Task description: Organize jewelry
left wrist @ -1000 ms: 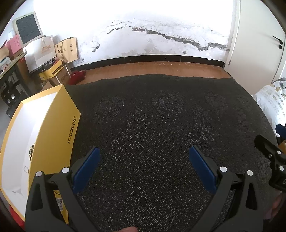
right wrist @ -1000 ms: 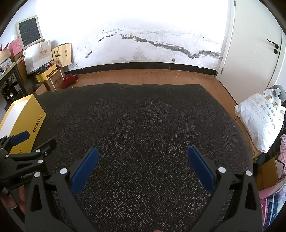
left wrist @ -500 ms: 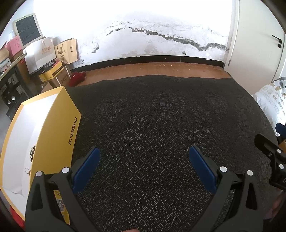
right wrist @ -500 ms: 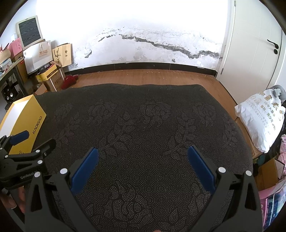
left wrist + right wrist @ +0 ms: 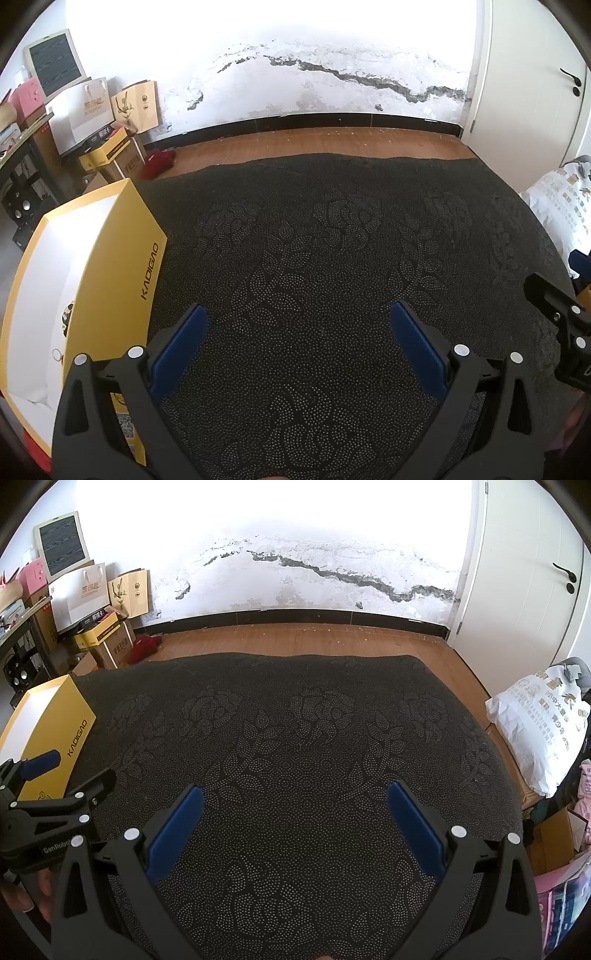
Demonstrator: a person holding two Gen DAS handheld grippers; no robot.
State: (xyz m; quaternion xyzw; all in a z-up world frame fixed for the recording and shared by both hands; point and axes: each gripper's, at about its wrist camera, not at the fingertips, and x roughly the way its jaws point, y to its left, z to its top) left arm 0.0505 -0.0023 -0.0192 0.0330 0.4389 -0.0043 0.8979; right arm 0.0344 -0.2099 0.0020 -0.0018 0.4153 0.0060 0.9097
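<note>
While both tools hang low over the dark floral-patterned cloth [image 5: 314, 258], the left gripper [image 5: 297, 347] points forward with its blue-padded fingers [image 5: 181, 347] spread wide and nothing between them. The right gripper [image 5: 295, 825] sits in a matching pose in its own view, level and aimed toward the far wall, its blue pads [image 5: 413, 827] likewise wide apart and holding nothing. Seen from the left wrist camera, the right gripper shows as a black frame at the far right edge, well apart from the left one; seen from the right wrist camera, the left gripper appears at the lower left edge, with a bit of the person's hand [image 5: 33, 890] gripping its handle below. A yellow box [image 5: 110, 280] printed KADIGAO lies open on the left side of the cloth, just beside the left gripper's left finger and well apart from the right gripper. Its inside is white, and small pieces of jewelry [image 5: 61, 339] rest against the inner side of the wall nearer the gripper: a dark-and-gold item and, closer to the camera, a thin ring-like piece; they are too small to identify further. Beyond the cloth lies a wooden floor [image 5: 295, 638], a cracked white wall [image 5: 314, 572] and a white door [image 5: 524, 572] on the right. A printed white sack [image 5: 539, 731] sits off the cloth's right edge, and stacked cartons and paper bags [image 5: 96, 598] stand in the far left corner.
</note>
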